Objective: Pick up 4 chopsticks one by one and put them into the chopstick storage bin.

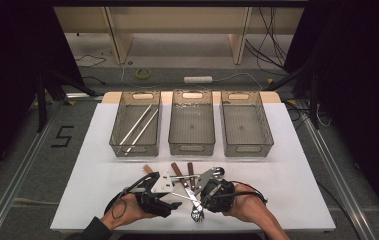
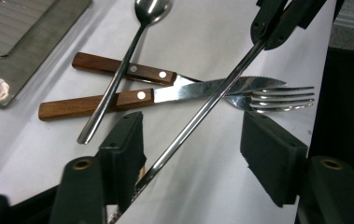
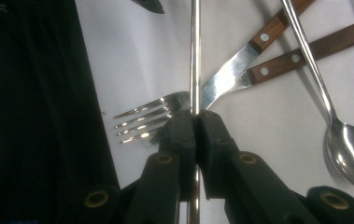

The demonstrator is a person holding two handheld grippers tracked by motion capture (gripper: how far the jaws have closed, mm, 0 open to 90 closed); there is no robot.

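My right gripper (image 3: 195, 119) is shut on a thin metal chopstick (image 3: 194, 56) and holds it just above the white table top (image 1: 102, 165). The same chopstick (image 2: 202, 109) runs slantwise between the jaws of my left gripper (image 2: 195, 140). It lies close by one jaw, while the other stands well clear of it, so this gripper is open. Under the chopstick lie two wooden-handled knives (image 2: 123, 70) (image 2: 95, 105), a spoon (image 2: 118, 79) across their handles, and a fork (image 2: 282, 98). In the high view both grippers (image 1: 176, 202) (image 1: 201, 200) meet tip to tip near the front edge.
Three clear bins stand in a row at the back of the table. The left bin (image 1: 133, 147) holds two metal chopsticks (image 1: 137, 127). The middle bin (image 1: 192, 148) and right bin (image 1: 247, 148) look bare. The table's front edge is close behind the fork.
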